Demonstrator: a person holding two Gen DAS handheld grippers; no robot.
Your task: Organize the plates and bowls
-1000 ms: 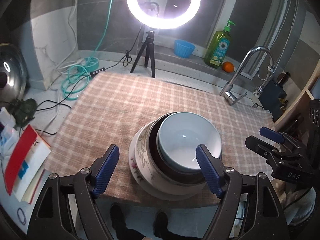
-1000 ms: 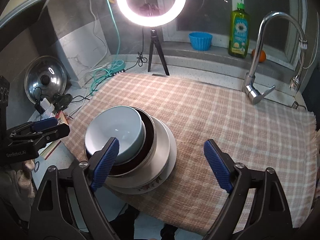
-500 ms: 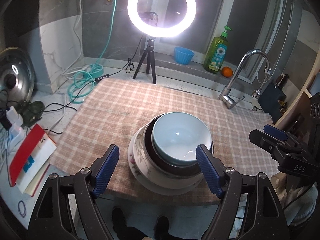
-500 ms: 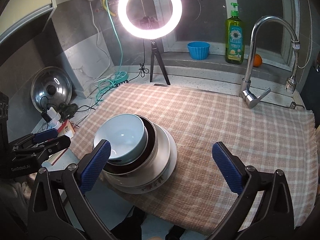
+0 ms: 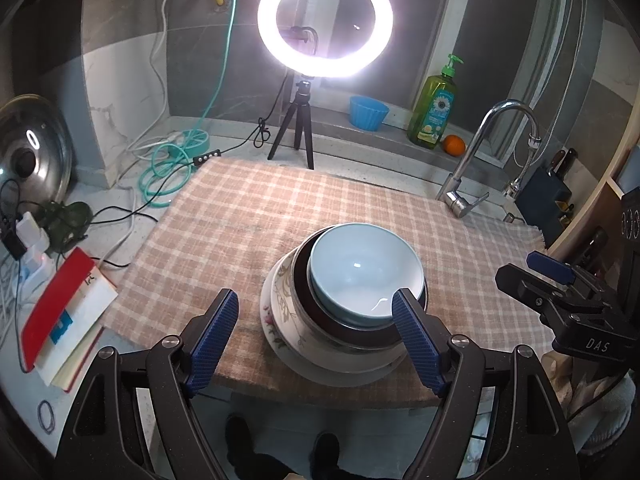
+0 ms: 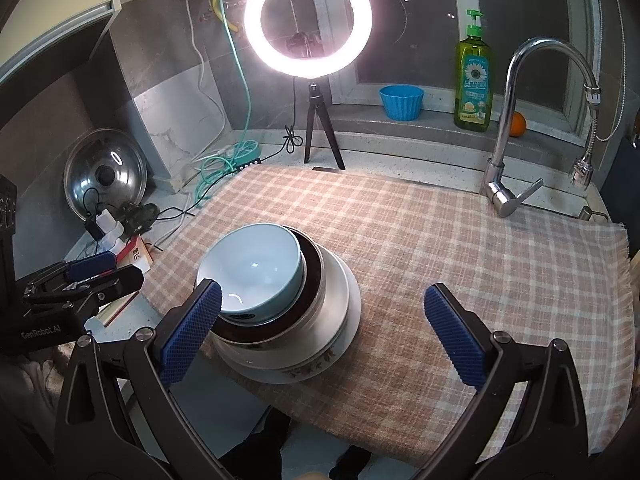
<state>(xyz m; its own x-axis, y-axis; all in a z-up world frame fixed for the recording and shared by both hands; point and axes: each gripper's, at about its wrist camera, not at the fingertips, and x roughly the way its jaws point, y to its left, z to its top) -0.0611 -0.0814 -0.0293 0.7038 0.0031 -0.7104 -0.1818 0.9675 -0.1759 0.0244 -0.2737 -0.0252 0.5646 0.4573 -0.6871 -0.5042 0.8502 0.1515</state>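
Far left on the counter: steel pot lid (image 5: 30, 148) leaning against the wall, tangle of chargers and cables below it, red-and-white booklet (image 5: 66, 320) lying flat near the front edge. Further in, coiled green hose (image 5: 168, 172) by the back wall. Checked cloth (image 5: 248, 220) spread over the counter, reaching to the front edge.

Left gripper (image 5: 316, 338) held above the front edge, jaws apart, nothing between the pads; right pad in front of the stack's near side in this view, contact not discernible.

Stacked dishes near the cloth's front edge: pale blue bowl (image 5: 366, 272) on top, nested in a dark brown bowl (image 5: 304, 280), that in a floral bowl (image 5: 286, 294), all on a white plate (image 5: 336, 372).

Behind, lit ring light (image 5: 325, 20) on a small tripod, blue cup (image 5: 368, 113), green soap bottle (image 5: 438, 110), orange (image 5: 454, 145) on the sill.

Right gripper (image 6: 320, 334) jaws wide apart, having just been opening, gripping nothing; left pad overlapping the blue bowl's rim in view, right pad over bare cloth.

Far right, chrome tap (image 6: 516, 128).
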